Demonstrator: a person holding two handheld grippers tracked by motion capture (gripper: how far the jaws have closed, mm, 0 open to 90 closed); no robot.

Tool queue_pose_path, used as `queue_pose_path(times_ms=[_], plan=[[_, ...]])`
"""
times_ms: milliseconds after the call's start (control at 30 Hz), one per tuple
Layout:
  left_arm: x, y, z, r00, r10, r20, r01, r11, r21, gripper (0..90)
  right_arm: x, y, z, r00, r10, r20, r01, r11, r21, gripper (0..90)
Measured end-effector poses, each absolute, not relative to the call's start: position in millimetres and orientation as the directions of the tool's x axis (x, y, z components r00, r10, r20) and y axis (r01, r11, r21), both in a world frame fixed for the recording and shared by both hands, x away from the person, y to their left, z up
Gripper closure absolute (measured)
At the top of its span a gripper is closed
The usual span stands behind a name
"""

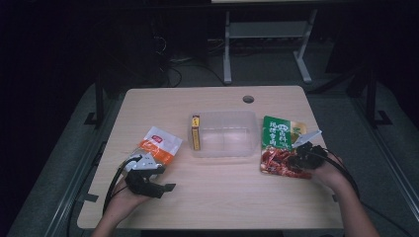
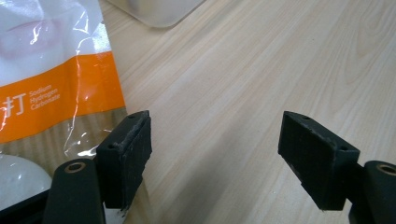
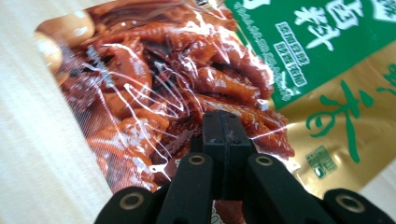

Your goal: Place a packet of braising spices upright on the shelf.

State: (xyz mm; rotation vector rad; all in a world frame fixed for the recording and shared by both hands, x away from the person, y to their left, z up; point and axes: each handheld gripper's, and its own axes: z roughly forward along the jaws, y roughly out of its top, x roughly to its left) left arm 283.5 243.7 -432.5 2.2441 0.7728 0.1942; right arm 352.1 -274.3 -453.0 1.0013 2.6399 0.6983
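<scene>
A white and orange bag (image 1: 160, 143) (image 2: 51, 93) printed "Sodium Hydrogen Carbonate" lies at the table's left. My left gripper (image 1: 155, 177) (image 2: 215, 158) is open at its near edge. Its left finger (image 2: 126, 154) rests over the bag's corner, and only bare wood lies between the jaws. On the right lies a green, gold and red food packet (image 1: 279, 138) (image 3: 163, 70). My right gripper (image 1: 296, 159) (image 3: 223, 135) is shut, its tips over the packet's red part. I cannot tell whether any film is pinched.
A clear plastic container (image 1: 232, 148) (image 2: 159, 11) stands mid-table with a yellow box (image 1: 195, 132) upright inside at its left end. The wooden table (image 1: 222, 197) has a cable hole (image 1: 248, 98) near the far edge. Dark floor and desk legs lie beyond.
</scene>
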Motion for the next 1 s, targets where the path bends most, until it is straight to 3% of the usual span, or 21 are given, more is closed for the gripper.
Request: queue_pose_path(times_ms=[333, 600, 767, 1000], plan=[[283, 241, -433, 0.808, 0.583, -0.090, 0.466, -0.537, 0.703, 25.2, 344, -261, -450, -0.812, 0.584, -0.009, 0.501, 0.705, 0.502, 90.0], [283, 236, -431, 0.826, 0.559, -0.075, 0.444, -0.561, 0.699, 24.7, 386, -284, -432, -0.664, 0.745, -0.062, 0.547, 0.540, 0.640, 90.0], [281, 229, -431, 0.838, 0.541, -0.069, 0.431, -0.579, 0.692, 24.7, 417, -286, -436, -0.600, 0.794, -0.100, 0.576, 0.515, 0.634, 90.0], [281, 222, -435, 0.852, 0.519, -0.073, 0.421, -0.594, 0.686, 24.7, 445, -296, -451, -0.541, 0.838, -0.071, 0.614, 0.451, 0.648, 90.0]])
